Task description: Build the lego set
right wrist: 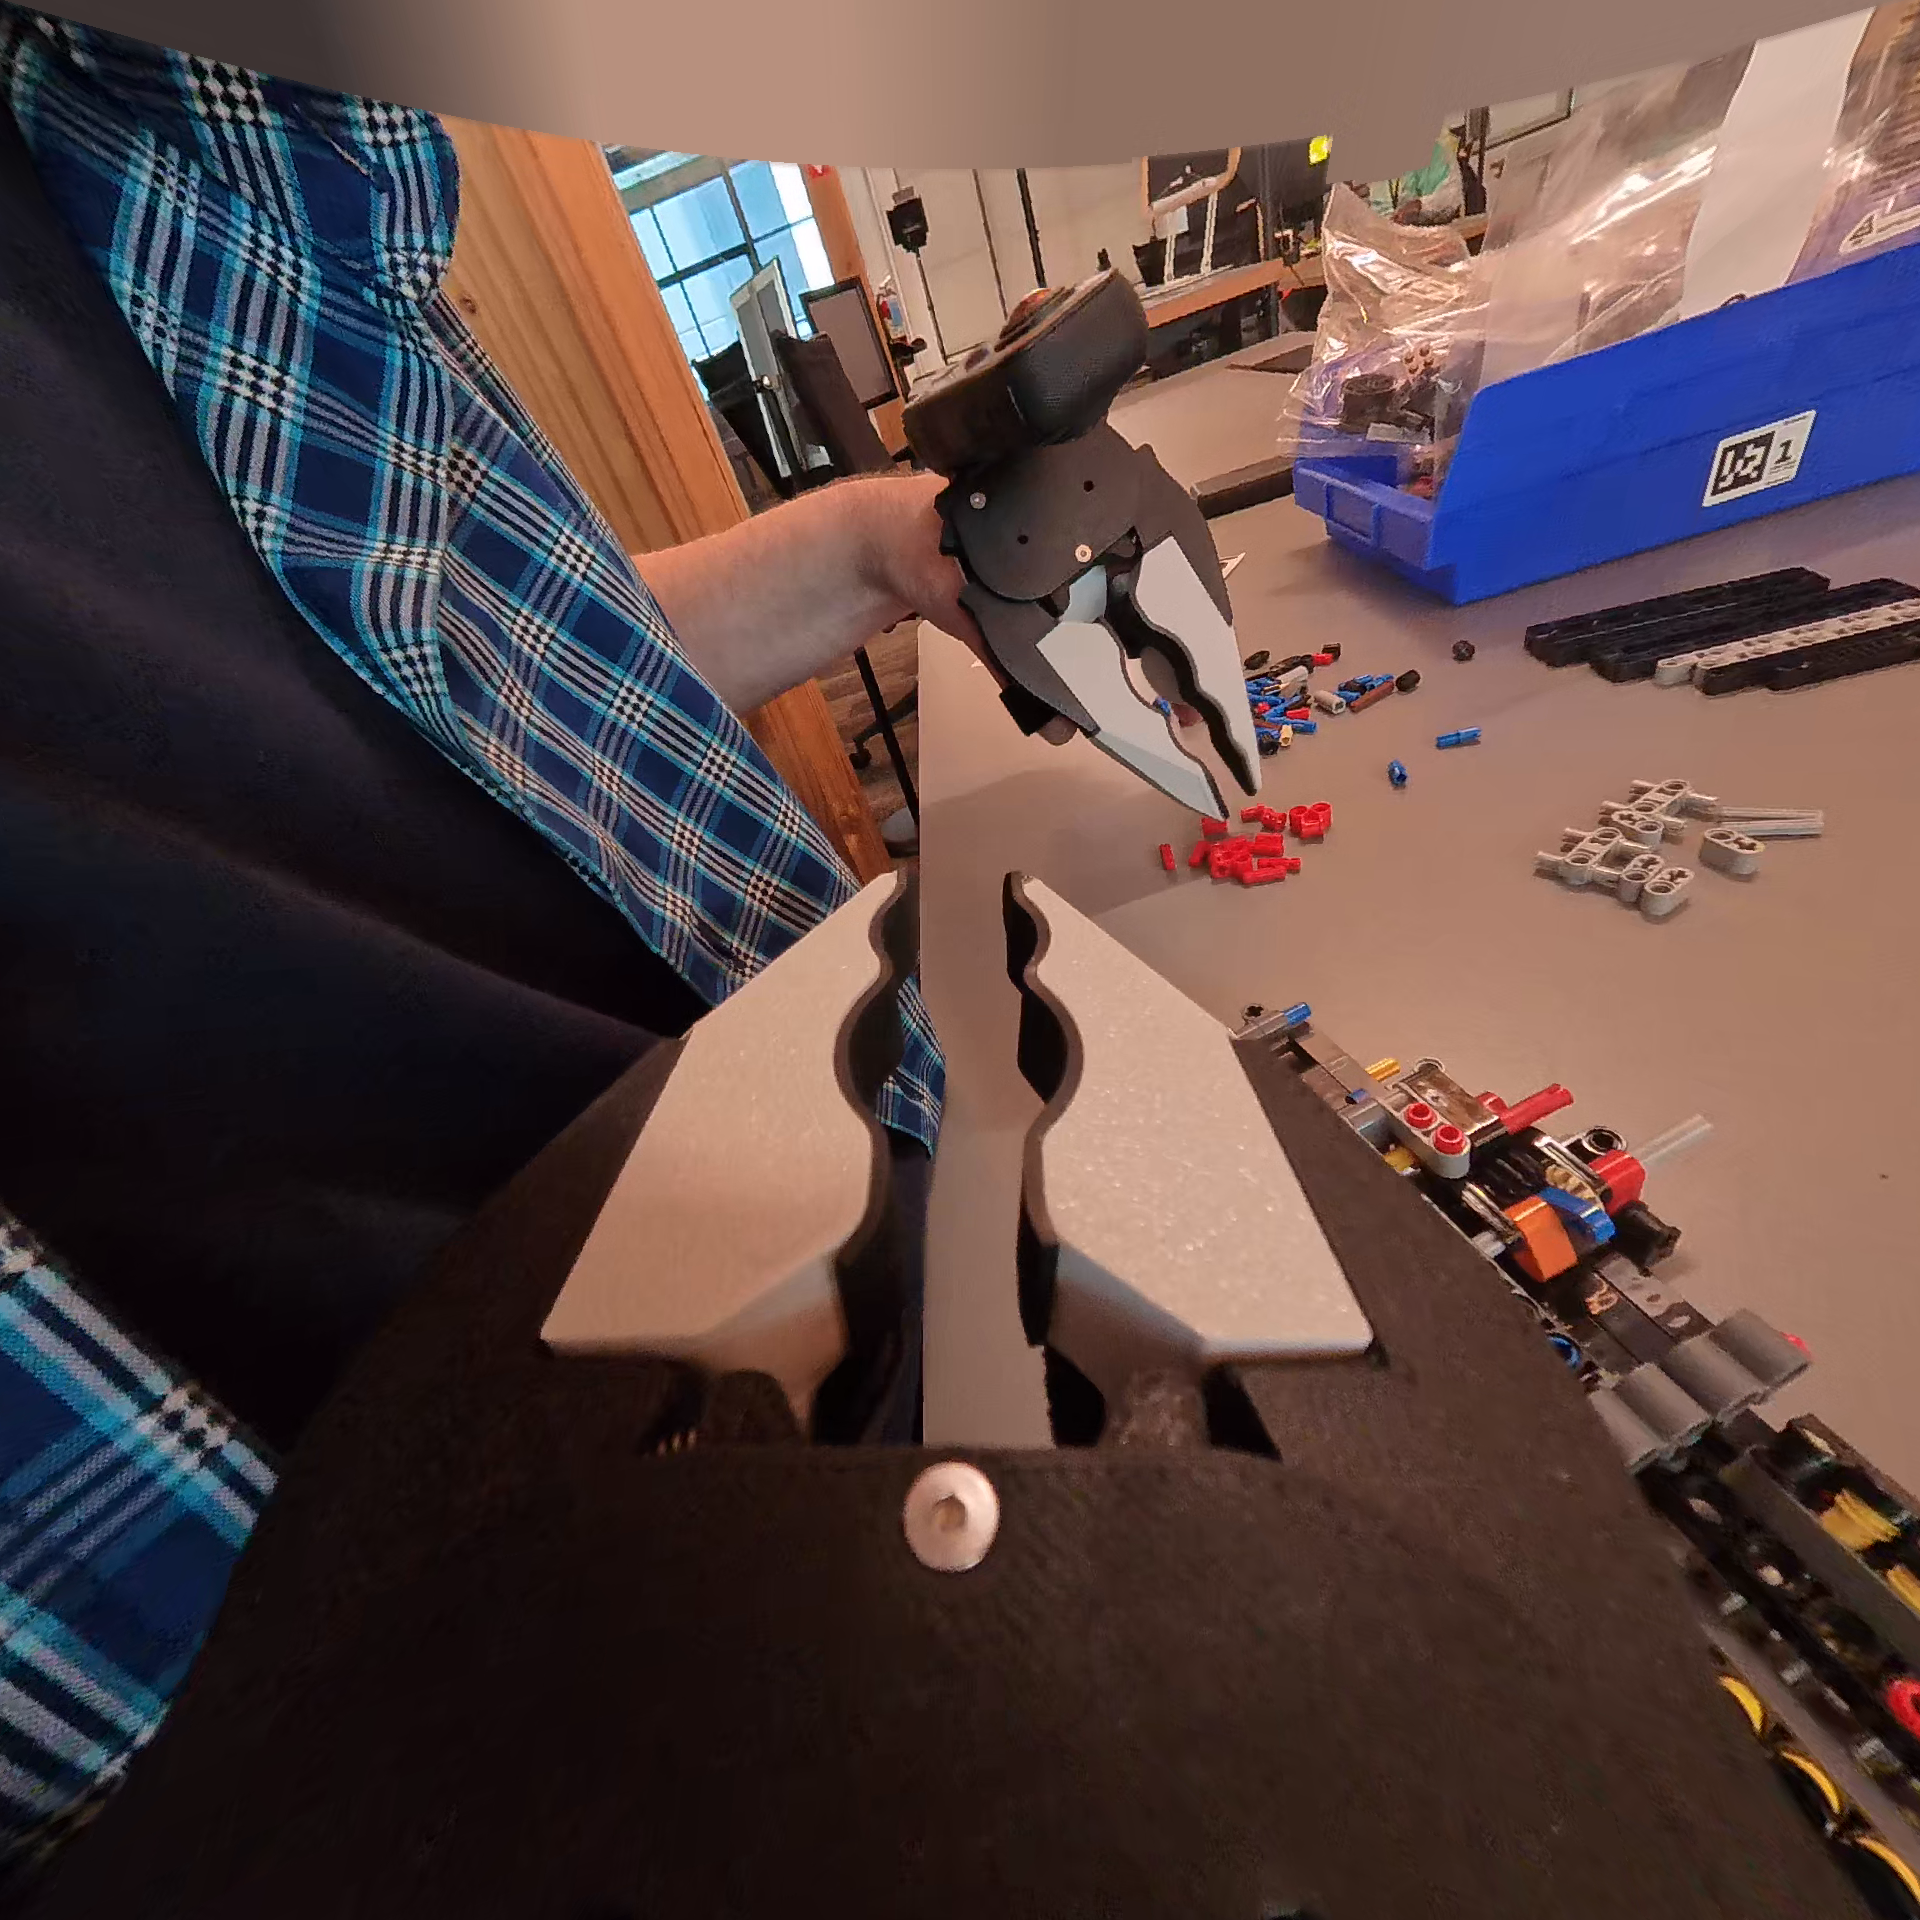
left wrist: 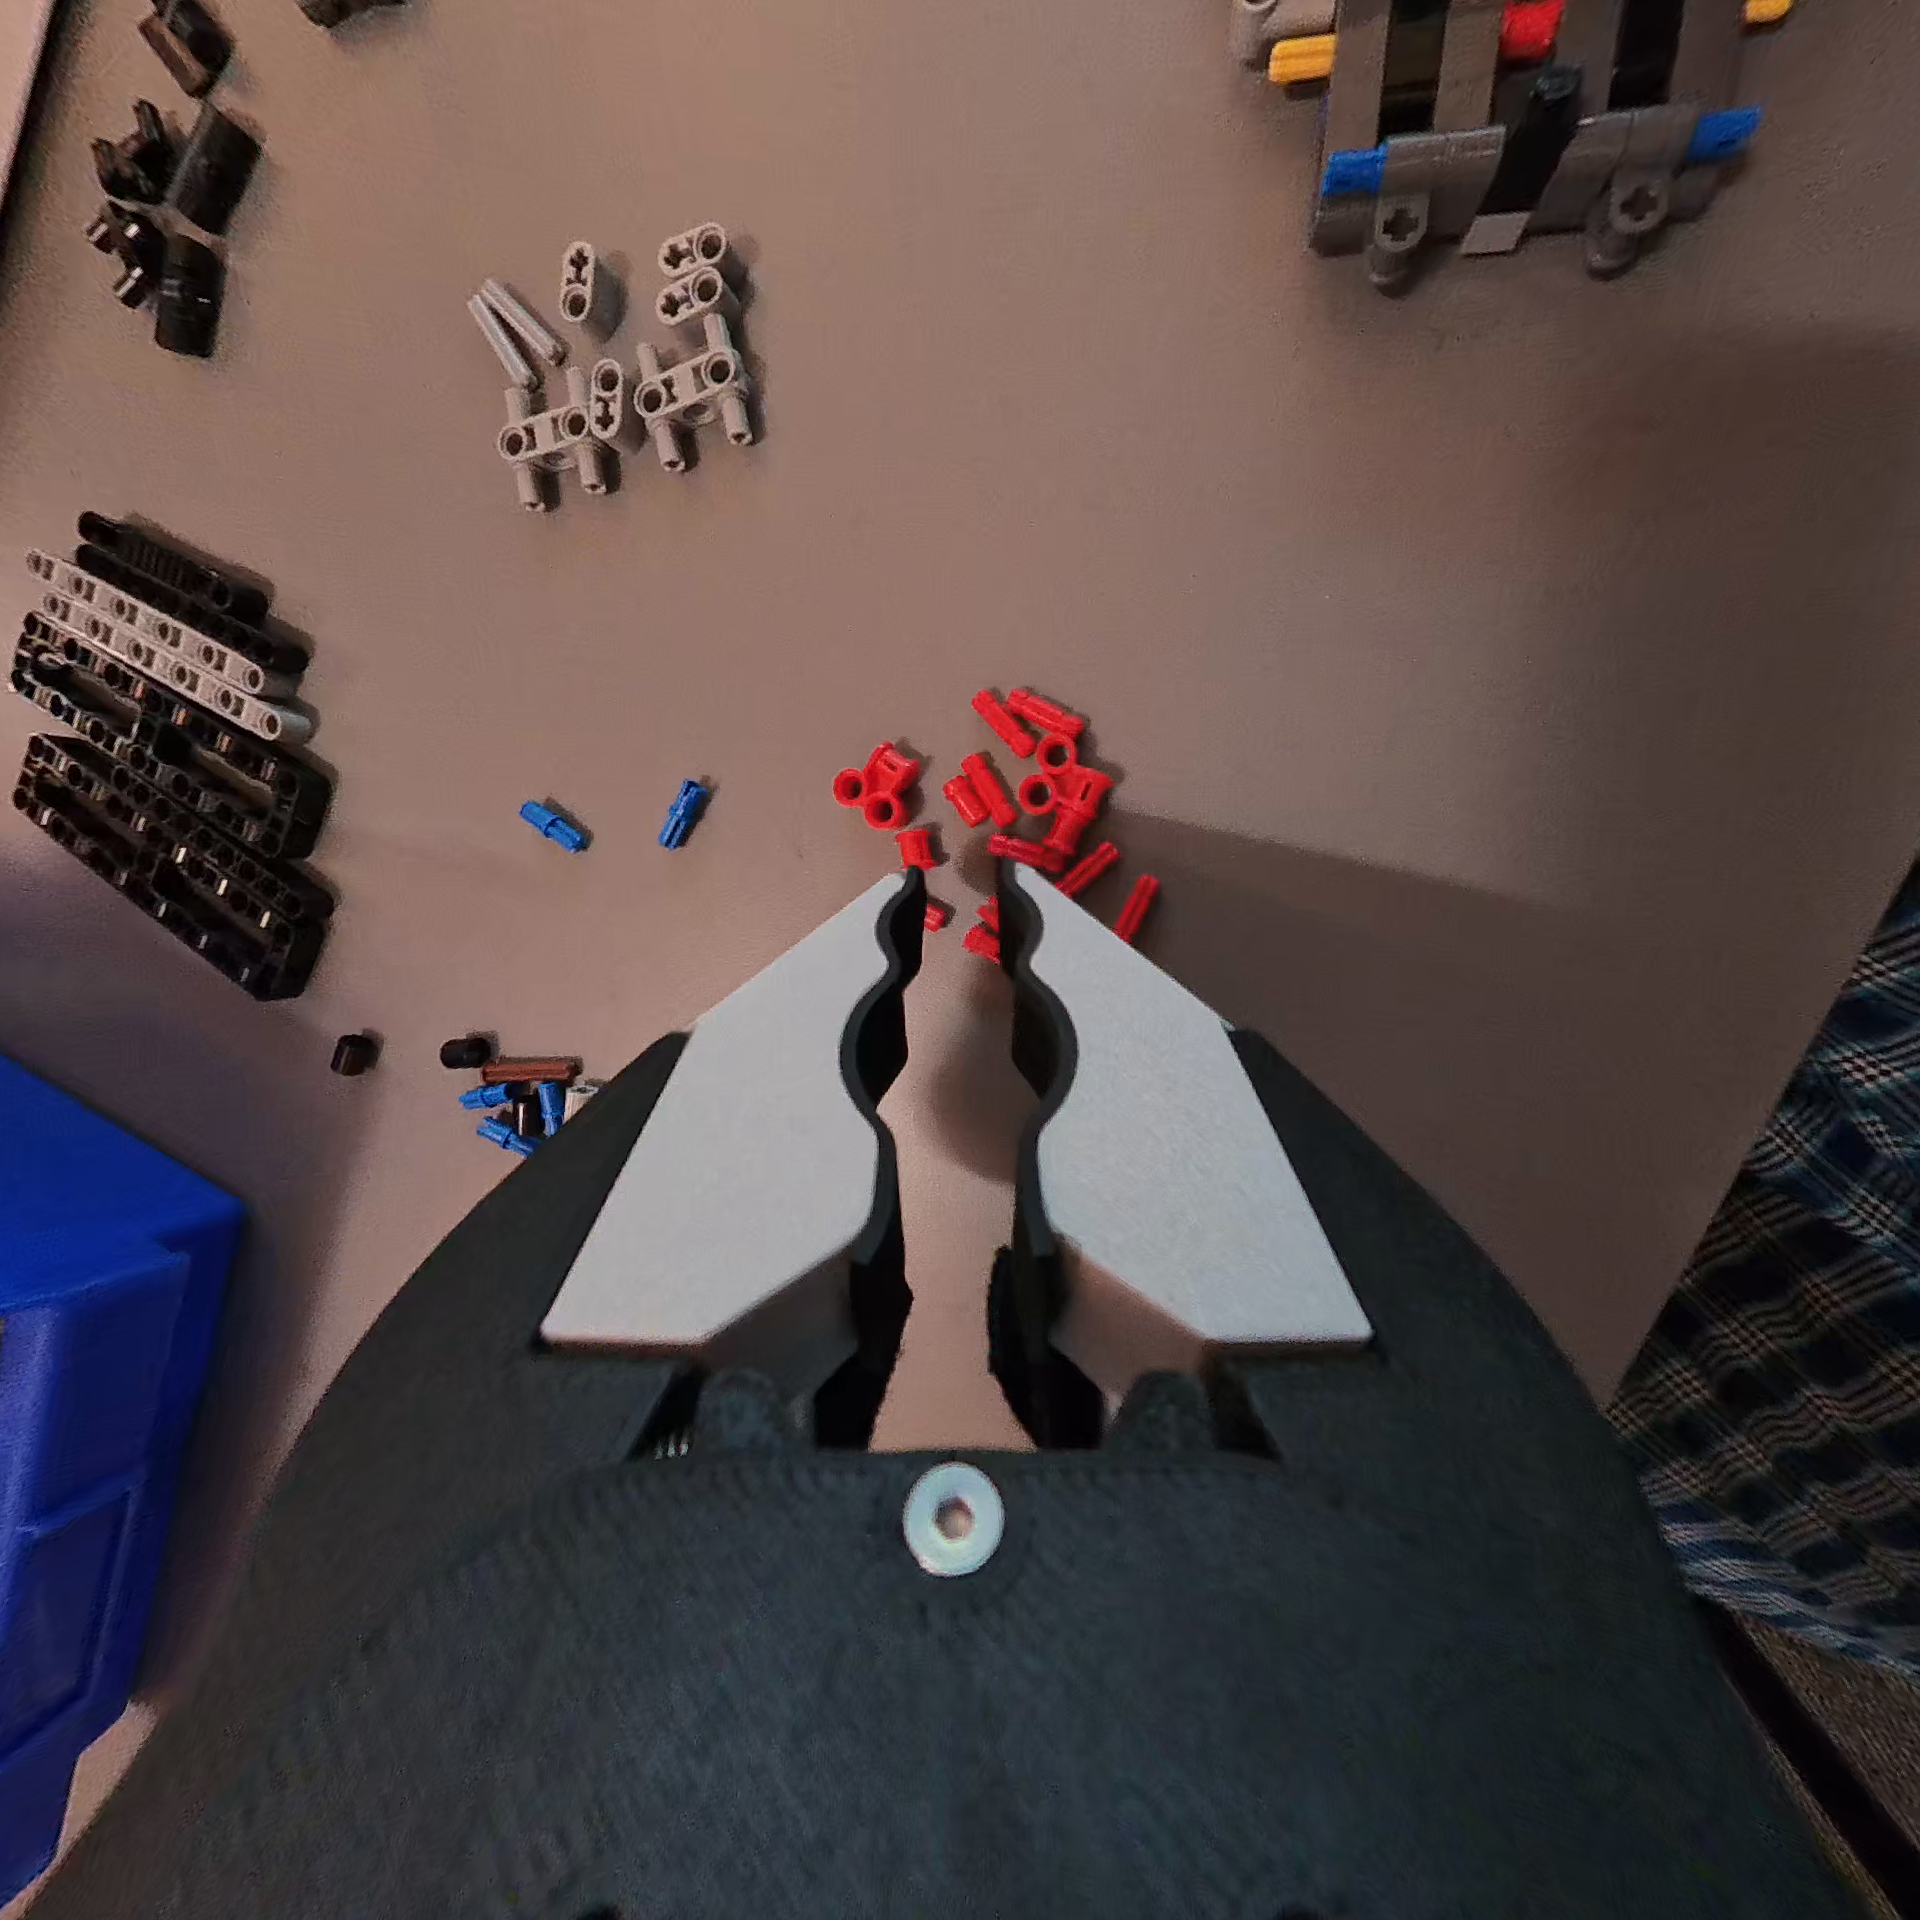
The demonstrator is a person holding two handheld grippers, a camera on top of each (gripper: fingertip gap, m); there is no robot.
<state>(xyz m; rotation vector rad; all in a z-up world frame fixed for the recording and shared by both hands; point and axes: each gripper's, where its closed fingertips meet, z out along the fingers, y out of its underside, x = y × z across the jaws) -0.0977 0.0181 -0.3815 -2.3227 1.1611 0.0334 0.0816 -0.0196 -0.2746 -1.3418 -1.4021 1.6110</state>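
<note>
The lego set [right wrist: 1538, 1174], a half-built model of grey, black and coloured plastic pieces, lies on the grey desk [left wrist: 1247, 520] beside the right gripper [right wrist: 961, 894], whose jaws are spread and hold nothing. The left gripper [left wrist: 956, 883], tilted down in a hand [right wrist: 831, 571], hovers over the small red pins [left wrist: 1039, 790], jaws slightly apart and empty.

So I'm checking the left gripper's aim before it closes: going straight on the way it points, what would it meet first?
Most likely the pile of red pins: the left gripper is open, tips just over the pile's near edge. Height above the table is unclear.
</note>
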